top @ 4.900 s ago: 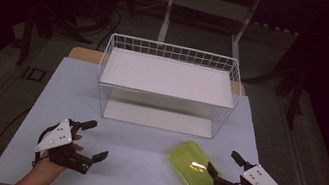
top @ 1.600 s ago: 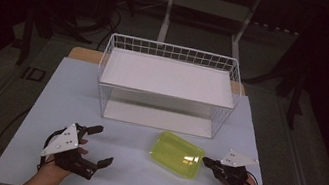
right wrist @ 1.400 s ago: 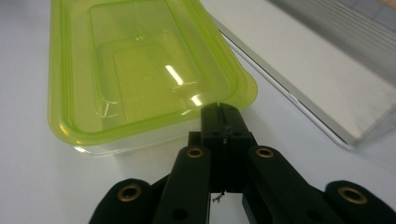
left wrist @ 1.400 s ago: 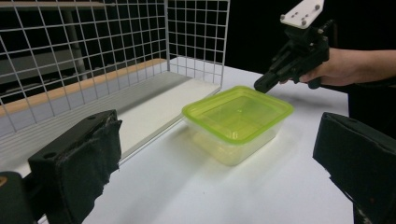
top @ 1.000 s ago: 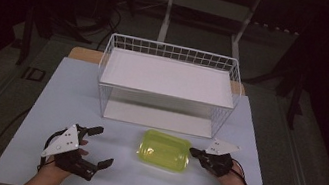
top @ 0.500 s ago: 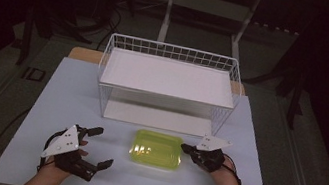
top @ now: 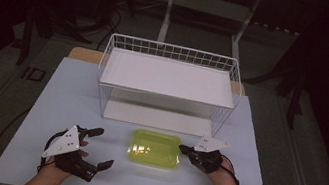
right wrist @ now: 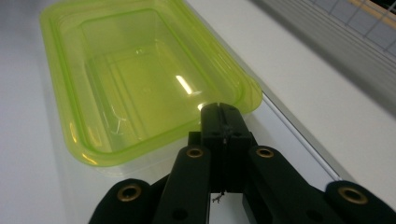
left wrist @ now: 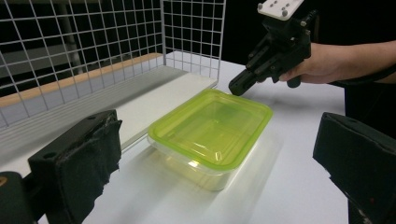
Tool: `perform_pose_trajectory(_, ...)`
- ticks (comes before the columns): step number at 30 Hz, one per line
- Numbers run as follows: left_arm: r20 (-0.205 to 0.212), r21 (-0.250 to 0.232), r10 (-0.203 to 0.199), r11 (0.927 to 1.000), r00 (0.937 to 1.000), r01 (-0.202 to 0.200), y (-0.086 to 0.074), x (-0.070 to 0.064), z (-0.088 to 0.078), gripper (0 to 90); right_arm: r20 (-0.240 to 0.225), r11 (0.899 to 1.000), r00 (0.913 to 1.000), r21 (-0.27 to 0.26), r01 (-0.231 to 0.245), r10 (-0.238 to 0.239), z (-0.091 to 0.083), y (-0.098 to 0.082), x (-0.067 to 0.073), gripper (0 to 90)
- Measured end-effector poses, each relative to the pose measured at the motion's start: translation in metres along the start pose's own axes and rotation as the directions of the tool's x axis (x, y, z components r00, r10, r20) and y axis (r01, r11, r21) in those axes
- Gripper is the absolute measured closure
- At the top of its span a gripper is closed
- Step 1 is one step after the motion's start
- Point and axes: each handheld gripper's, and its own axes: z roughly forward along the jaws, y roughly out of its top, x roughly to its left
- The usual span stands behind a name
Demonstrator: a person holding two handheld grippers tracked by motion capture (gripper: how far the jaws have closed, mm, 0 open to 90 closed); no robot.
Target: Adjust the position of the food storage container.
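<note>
With the right gripper [top: 186, 150] we are keeping our fingers pressed fully together, nothing between them, and we are using their closed tip as a pusher: in the right gripper view the tip [right wrist: 223, 112] is sitting right at the rim of the lidded yellow-green container [top: 154, 147]. Compared with a few seconds ago, the container is no longer lying askew near our right hand; it has slid across the tabletop [top: 49, 103] toward the middle and is now lying square, just ahead of the open front of the white wire basket [top: 169, 53], close to it but not inside. Our left gripper [top: 100, 148] is waiting with its fingers spread wide and empty, the container ahead of them and a little apart. We are judging that the nudging is nearly finished and the container is now lined up, either for our left fingers to take or for a push under the basket shelf
</note>
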Motion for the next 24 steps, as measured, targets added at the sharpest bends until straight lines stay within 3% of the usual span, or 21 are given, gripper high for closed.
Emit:
perform_pose_trajectory(11, -0.001, 0.000, -0.003, 1.0000, 1.0000, 0.003, 0.000, 0.000, -0.001, 1.5, -0.015, 1.000, 0.9997, 0.000, 0.020, -0.020, 0.014, 0.011, 0.006, 89.9)
perform_pose_trajectory(18, -0.014, 0.001, -0.003, 1.0000, 0.9999, 0.003, 0.000, 0.000, -0.001, 1.5, 0.004, 0.999, 0.9999, -0.042, 0.015, -0.015, 0.002, 0.018, 0.009, 83.6)
perform_pose_trajectory(20, -0.019, 0.002, -0.009, 1.0000, 0.9998, 0.009, 0.000, 0.000, -0.001, 1.5, 0.020, 0.999, 0.9998, -0.049, 0.004, -0.003, -0.003, 0.020, 0.013, 76.0)
perform_pose_trajectory(21, -0.019, 0.002, -0.009, 1.0000, 0.9998, 0.009, 0.000, 0.000, -0.001, 1.5, 0.006, 0.998, 0.9998, -0.055, -0.021, 0.021, -0.006, 0.021, 0.014, 71.2)
perform_pose_trajectory(22, -0.030, 0.008, -0.012, 0.9999, 0.9995, 0.012, 0.000, 0.000, -0.001, 1.5, 0.006, 0.998, 0.9998, -0.055, -0.021, 0.021, -0.006, 0.021, 0.014, 71.2)
perform_pose_trajectory(23, -0.040, 0.014, -0.012, 0.9998, 0.9991, 0.012, 0.000, 0.000, -0.001, 1.5, -0.001, 0.996, 0.9989, -0.074, -0.046, 0.046, -0.009, 0.022, 0.016, 63.2)
perform_pose_trajectory(24, -0.055, 0.023, -0.015, 0.9996, 0.9984, 0.016, 0.000, 0.001, 0.000, 1.5, 0.015, 0.992, 0.9966, -0.100, -0.079, 0.081, -0.011, 0.022, 0.019, 44.9)
